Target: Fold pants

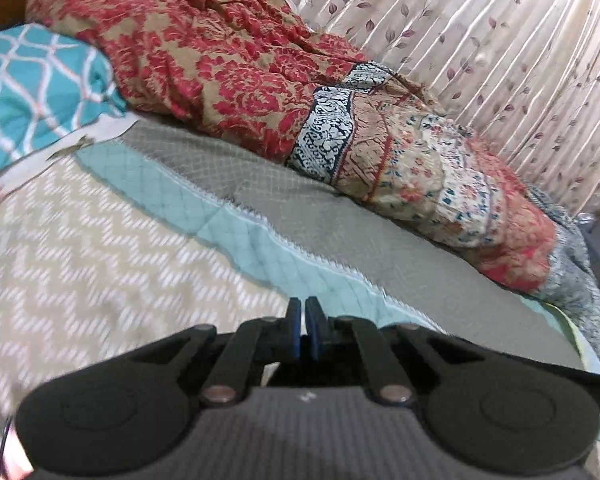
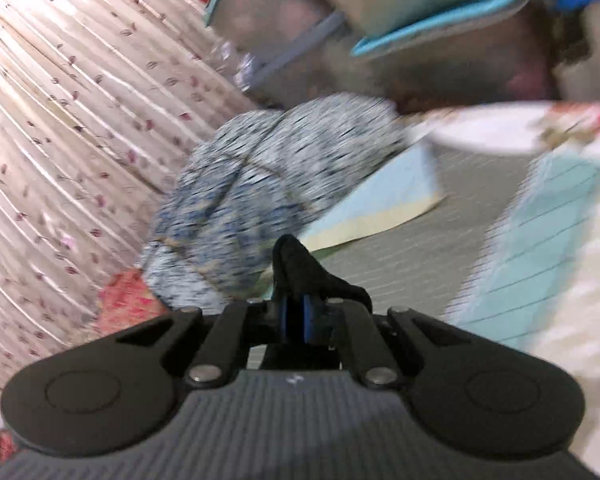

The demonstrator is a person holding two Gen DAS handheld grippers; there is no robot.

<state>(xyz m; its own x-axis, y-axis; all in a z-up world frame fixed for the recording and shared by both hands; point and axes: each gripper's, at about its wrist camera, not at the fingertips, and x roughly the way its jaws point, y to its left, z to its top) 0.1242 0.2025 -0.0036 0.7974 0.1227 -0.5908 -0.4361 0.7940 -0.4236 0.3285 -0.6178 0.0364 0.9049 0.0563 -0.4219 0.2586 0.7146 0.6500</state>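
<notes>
Closed left gripper (image 1: 303, 308), bedspread (image 1: 100, 248), red quilt (image 1: 220, 60)

Right view motion-blurred; black cloth (image 2: 300, 268) hides right gripper (image 2: 296, 322) tips.

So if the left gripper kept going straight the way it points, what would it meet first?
Most likely the bedcover: the left gripper, jaws shut on nothing, aims slightly downward at the pale green quilted band just ahead. The red patterned fabric pile lies beyond that, though depth is hard to judge.

Wall: pleated curtain (image 1: 500, 40) with leaf print, lit from behind.
Furniture: bed (image 1: 340, 216), quilted grey-green cover, teal pillow (image 1: 40, 88).
</notes>
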